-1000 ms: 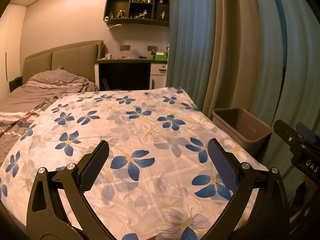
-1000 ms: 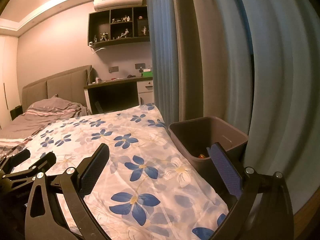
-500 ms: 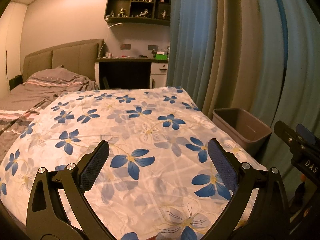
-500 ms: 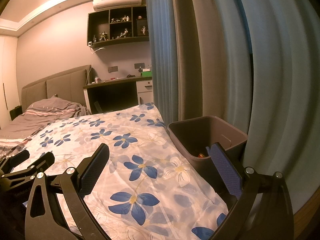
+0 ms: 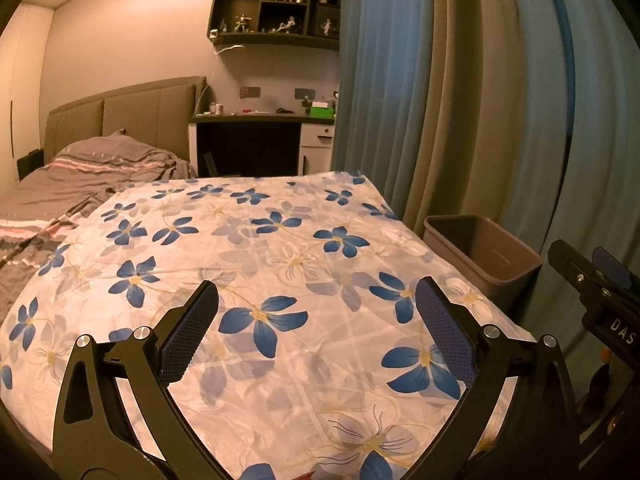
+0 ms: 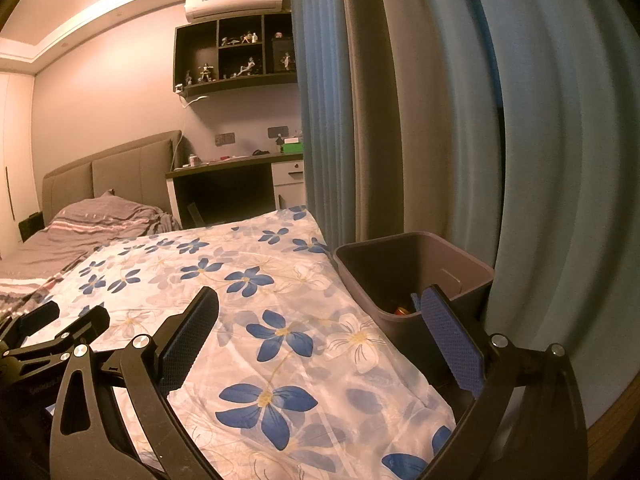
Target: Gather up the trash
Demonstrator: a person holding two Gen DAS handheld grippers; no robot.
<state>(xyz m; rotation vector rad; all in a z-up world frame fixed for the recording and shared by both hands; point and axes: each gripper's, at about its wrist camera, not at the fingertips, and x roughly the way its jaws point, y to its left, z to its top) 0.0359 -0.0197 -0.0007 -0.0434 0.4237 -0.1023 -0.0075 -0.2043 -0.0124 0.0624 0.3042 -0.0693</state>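
Observation:
A grey-brown trash bin (image 6: 416, 272) stands on the floor at the bed's right side, against the curtains; it also shows in the left wrist view (image 5: 484, 248). Something small and orange-red (image 6: 401, 311) lies at its bottom. My left gripper (image 5: 316, 320) is open and empty above the near end of the floral bedspread (image 5: 260, 248). My right gripper (image 6: 320, 324) is open and empty, its right finger over the bin's near rim. No loose trash shows on the bedspread.
Blue and beige curtains (image 6: 400, 120) hang right behind the bin. A grey duvet (image 5: 80, 176) lies at the bed's head. A dark desk (image 5: 248, 136) and wall shelf with figurines (image 5: 276, 12) stand at the far wall.
Both views have shifted very slightly; the grippers stay open and empty over the same spots.

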